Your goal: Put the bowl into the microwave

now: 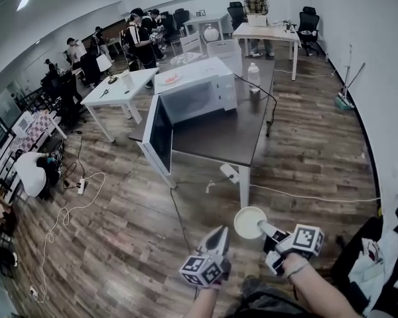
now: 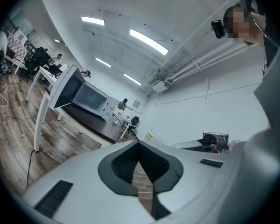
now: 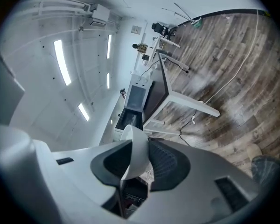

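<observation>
Head view. At lower centre of the frame, the right gripper (image 1: 264,229) clamps the rim of the white bowl (image 1: 249,222), held above the floor. Just to its left, the left gripper (image 1: 217,237) has its jaws together on nothing. The microwave (image 1: 198,97) stands on the dark bench (image 1: 229,138) at upper centre, well apart from the bowl and straight ahead, with its door (image 1: 158,134) hanging open toward the lower left.
</observation>
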The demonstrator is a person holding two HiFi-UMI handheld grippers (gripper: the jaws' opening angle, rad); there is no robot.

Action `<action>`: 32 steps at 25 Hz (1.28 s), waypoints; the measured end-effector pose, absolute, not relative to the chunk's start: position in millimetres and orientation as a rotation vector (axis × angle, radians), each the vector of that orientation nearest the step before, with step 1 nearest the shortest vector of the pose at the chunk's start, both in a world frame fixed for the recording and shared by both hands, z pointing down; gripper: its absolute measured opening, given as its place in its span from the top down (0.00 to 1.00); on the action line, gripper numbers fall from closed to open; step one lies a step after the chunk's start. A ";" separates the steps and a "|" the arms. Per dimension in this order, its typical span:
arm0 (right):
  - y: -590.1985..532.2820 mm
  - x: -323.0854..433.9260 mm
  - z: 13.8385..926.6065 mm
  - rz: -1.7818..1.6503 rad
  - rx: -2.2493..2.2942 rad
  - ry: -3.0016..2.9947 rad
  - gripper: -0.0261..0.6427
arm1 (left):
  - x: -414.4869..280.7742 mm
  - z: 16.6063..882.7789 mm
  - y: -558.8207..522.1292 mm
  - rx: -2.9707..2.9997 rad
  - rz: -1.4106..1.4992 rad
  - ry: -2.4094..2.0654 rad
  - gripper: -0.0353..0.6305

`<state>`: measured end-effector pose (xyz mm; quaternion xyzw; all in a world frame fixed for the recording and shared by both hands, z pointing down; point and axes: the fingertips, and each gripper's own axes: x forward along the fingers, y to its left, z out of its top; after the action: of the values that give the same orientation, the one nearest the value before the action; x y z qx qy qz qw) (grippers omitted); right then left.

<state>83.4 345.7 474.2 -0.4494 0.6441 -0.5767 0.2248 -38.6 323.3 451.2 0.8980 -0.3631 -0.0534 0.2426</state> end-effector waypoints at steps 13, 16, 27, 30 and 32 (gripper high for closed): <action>262.9 86.9 467.9 -1.671 -1.076 1.808 0.80 | -5.9 474.2 245.9 2.388 -0.069 -1.034 0.95; 249.2 89.3 467.6 -1.666 -1.052 1.840 0.80 | 1.9 480.4 236.6 2.384 -0.057 -1.020 0.95; 221.8 89.9 465.4 -1.669 -1.001 1.920 0.80 | 9.1 483.8 209.8 2.394 -0.046 -1.030 0.95; 213.5 89.8 466.3 -1.673 -0.998 1.922 0.80 | 8.3 484.0 201.4 2.388 -0.049 -1.040 0.95; 206.9 89.9 467.1 -1.680 -0.998 1.920 0.80 | 8.3 484.1 194.5 2.386 -0.049 -1.045 0.95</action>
<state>89.9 206.9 467.1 -0.3570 0.6869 -0.6008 0.1997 8.3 194.5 484.1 0.8831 -0.3869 -0.0182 0.2647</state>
